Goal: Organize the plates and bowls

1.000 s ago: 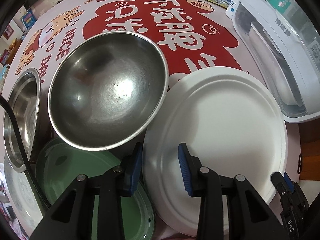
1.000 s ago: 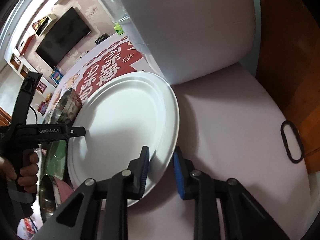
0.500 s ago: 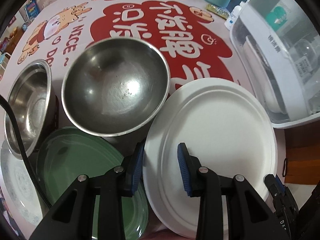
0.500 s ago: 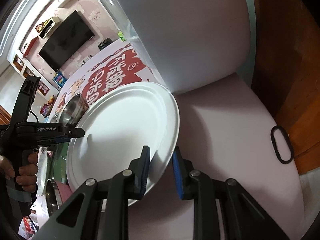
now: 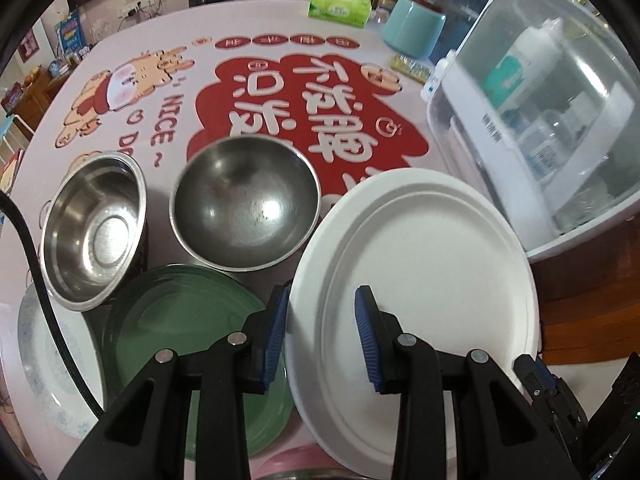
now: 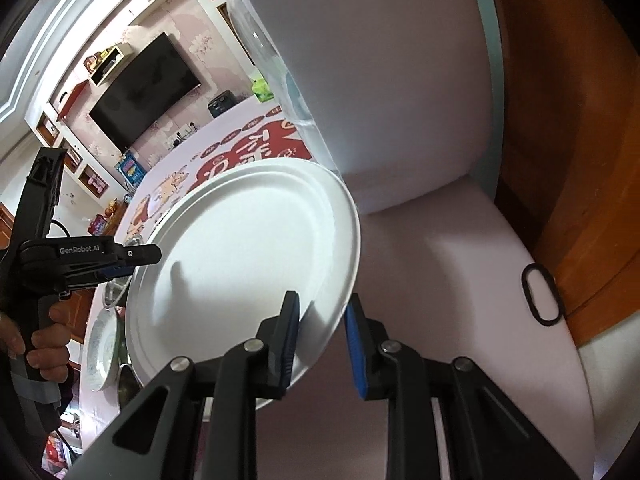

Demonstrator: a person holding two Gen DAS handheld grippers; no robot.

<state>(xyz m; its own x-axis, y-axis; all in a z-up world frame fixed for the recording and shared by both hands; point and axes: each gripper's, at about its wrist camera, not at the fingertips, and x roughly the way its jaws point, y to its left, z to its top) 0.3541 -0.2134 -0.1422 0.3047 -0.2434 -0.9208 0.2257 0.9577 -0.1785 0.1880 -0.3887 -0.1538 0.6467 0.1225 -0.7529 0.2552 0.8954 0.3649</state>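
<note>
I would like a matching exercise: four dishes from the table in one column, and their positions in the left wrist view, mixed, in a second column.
1. large white round plate
2. green round plate
3. wide steel bowl
4. deep steel bowl

a. far left, tilted
b. below the two bowls
c. centre, on the red print
d. its rim between both claws' fingers

Pairs: 1-d, 2-b, 3-c, 4-a

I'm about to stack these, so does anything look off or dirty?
The larger steel bowl has small dark specks inside, like residue. The white plate sits tilted, straddled at its rim by both the left gripper and right gripper.
</note>
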